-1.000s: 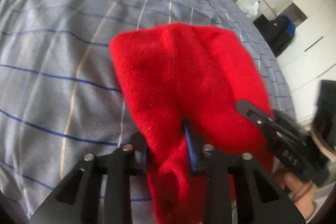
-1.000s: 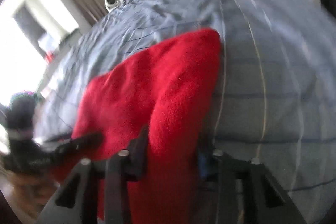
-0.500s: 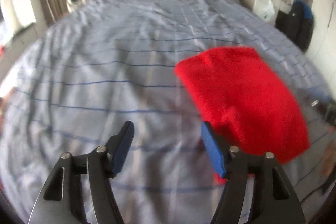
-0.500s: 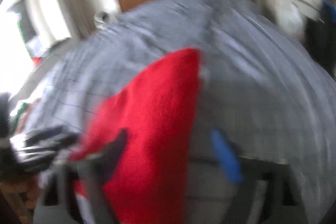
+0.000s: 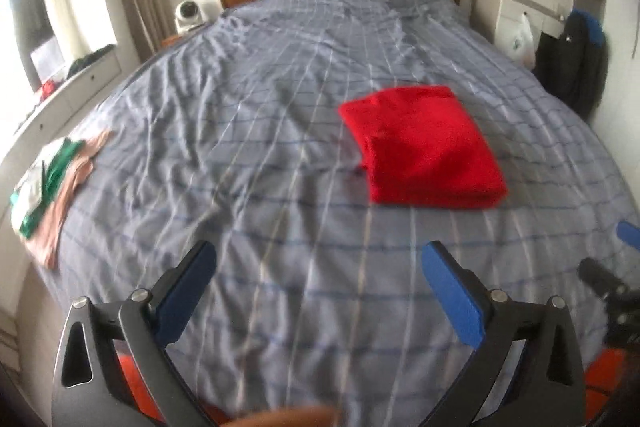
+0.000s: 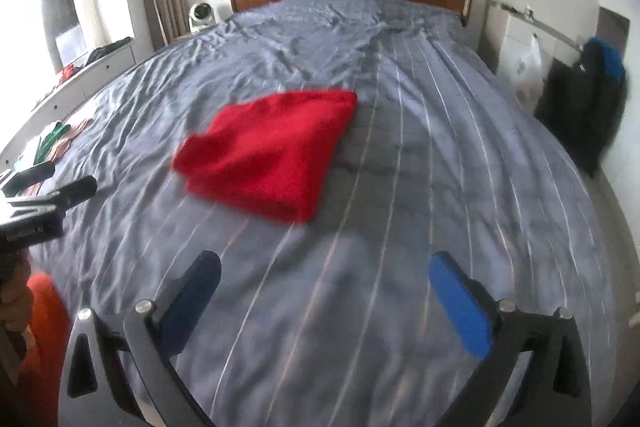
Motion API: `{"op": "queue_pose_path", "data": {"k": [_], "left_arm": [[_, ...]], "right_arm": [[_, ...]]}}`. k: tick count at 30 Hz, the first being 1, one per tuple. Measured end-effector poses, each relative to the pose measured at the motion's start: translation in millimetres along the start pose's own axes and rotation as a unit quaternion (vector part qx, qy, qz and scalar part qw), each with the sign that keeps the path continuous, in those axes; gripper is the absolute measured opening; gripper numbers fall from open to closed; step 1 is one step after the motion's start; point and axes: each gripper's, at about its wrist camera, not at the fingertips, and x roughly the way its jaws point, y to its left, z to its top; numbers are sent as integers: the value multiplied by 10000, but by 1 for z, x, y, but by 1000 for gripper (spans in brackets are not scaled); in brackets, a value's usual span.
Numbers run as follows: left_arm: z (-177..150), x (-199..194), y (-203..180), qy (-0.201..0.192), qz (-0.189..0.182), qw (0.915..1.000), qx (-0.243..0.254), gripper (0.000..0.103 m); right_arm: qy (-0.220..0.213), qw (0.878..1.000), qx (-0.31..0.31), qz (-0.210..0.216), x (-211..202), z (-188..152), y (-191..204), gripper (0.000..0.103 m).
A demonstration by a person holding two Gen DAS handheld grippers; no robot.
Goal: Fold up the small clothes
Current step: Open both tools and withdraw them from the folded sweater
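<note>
While lying folded on the bed [image 5: 240,155], red garment [image 5: 424,147] sits ahead, right of left gripper [image 5: 320,291], left of right gripper [image 6: 324,295]; both spread wide, empty, roughly equally near.

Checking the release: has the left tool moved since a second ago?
Yes. The left tool pulled back from the red cloth, toward the bed's foot, open.

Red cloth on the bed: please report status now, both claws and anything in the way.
Both claws open, empty: left claw, right claw. Red cloth folded, flat on bed, untouched. Path clear; other clothes far left.
</note>
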Motion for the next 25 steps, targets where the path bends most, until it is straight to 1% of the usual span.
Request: {"op": "queue_pose_path", "data": {"k": [2,4,9,13,17,20,25], "left_arm": [[-4,-10,-5,-19,38,10000,59,103],[-4,-16,-12,-23,-33,9999,121,103],[-7,-36,-16,-127,-144,9997,161,103],[-9,-39,-15,-136,-156,9997,133,103],[-10,-40,-13,-137,-140,9998,60,103],[-11,-42,-13,-154,-220,9996,17,103],[-13,-47,-18,-275,-115,9995,70,103]], "right_arm": [[12,9998,-87,-187,-11,-11,5,102],[2,9995,-144,-291,-20,-16,9,102],[-119,9994,-183,-260,-34,-10,18,102],[-141,9996,-92,-238,-38,-8,22,102],[-103,9993,-178,-314,-36,-10,26,102],[-117,9989,-244,-373,-37,-11,29,102],[-174,9993,-176,-288,-39,-11,28,102]]}}
